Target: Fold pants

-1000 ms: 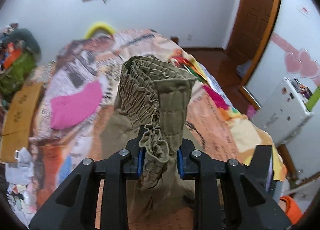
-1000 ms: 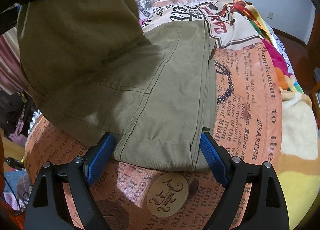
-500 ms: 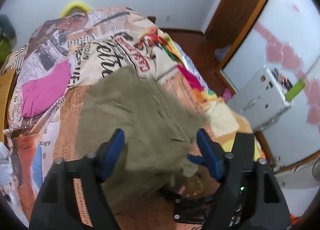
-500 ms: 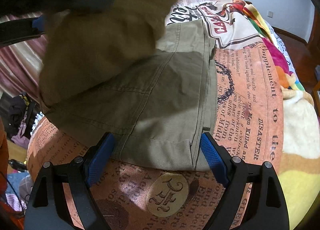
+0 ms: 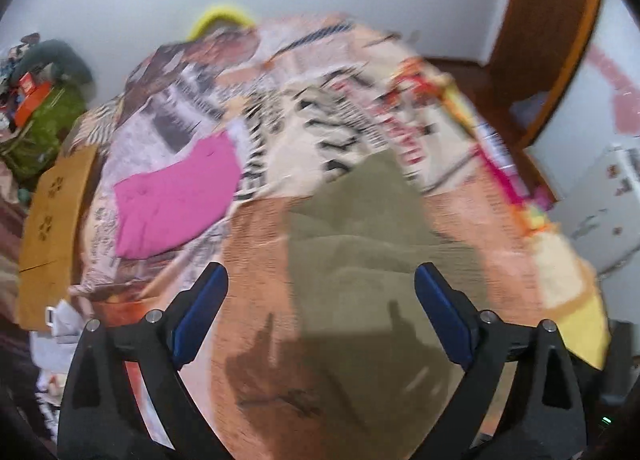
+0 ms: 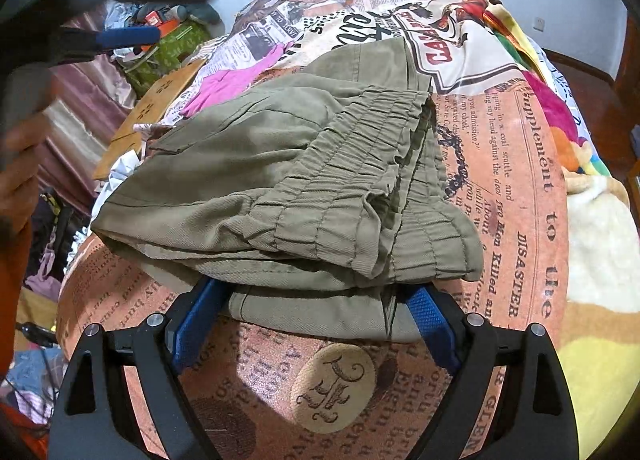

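Pants: the olive pants (image 6: 288, 188) lie folded over on the bed (image 6: 532, 188), elastic waistband (image 6: 360, 164) on top and towards the right, hem edge nearest your right claw.
Left claw: your left claw (image 5: 320, 312) has just been opening and now stands wide, nothing between the pads — it hovers over the near edge of the pants and the bedspread. That view is smeared, so the fold edges there are hard to read.
Right claw: your right claw (image 6: 312, 312) is spread wide astride the bottom hem; the top layer droops over both blue pads (image 6: 196, 316). You cannot tell whether they press the cloth; it looks like straddling, not a pinch.
Risk 1: lift the right claw straight up and the draped layer may catch on the pads and drag open.
Risk 2: the waistband lies bunched and skewed — press or fold again without squaring it and the layers probably set crooked.
Risk 3: the pants lie towards the left edge of the bed; a sideways tug could slide them towards the clutter (image 6: 168, 44) below.
Bystander: the pink garment (image 5: 176, 196) lies near but apart — a wide sweep could snag it.
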Demonstrator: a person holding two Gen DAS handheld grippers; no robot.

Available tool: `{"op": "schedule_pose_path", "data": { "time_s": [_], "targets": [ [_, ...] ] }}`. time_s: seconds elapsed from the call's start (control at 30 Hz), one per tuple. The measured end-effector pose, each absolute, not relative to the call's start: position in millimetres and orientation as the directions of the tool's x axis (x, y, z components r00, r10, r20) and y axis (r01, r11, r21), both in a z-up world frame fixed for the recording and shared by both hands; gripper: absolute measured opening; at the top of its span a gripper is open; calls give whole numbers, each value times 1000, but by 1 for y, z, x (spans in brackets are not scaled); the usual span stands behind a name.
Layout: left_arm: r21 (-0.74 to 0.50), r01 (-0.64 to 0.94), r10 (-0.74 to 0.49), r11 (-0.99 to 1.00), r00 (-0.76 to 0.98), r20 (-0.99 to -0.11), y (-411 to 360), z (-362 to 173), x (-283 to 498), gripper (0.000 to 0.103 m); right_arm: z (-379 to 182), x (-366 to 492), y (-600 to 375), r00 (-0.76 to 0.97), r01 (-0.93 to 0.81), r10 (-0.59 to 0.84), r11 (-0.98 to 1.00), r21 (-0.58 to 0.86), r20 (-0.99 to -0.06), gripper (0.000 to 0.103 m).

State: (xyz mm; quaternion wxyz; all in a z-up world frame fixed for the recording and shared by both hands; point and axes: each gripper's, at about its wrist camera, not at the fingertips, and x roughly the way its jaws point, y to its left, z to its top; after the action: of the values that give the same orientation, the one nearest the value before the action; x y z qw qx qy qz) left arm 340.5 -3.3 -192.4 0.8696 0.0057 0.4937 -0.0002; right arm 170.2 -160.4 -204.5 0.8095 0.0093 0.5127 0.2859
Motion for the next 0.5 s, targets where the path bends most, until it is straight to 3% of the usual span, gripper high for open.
{"op": "schedule_pose_path", "data": {
  "time_s": [0.3,0.5],
  "targets": [
    [-22,-59,0,998,359,-933,28,-255,412,95,-203,170,-163,313,-439,469,843,312,-826,88],
    [156,-6,152,988,266,-952,8,-310,441,95,-201,171,-163,303,-445,455,844,298,-837,88]
  ]
}}
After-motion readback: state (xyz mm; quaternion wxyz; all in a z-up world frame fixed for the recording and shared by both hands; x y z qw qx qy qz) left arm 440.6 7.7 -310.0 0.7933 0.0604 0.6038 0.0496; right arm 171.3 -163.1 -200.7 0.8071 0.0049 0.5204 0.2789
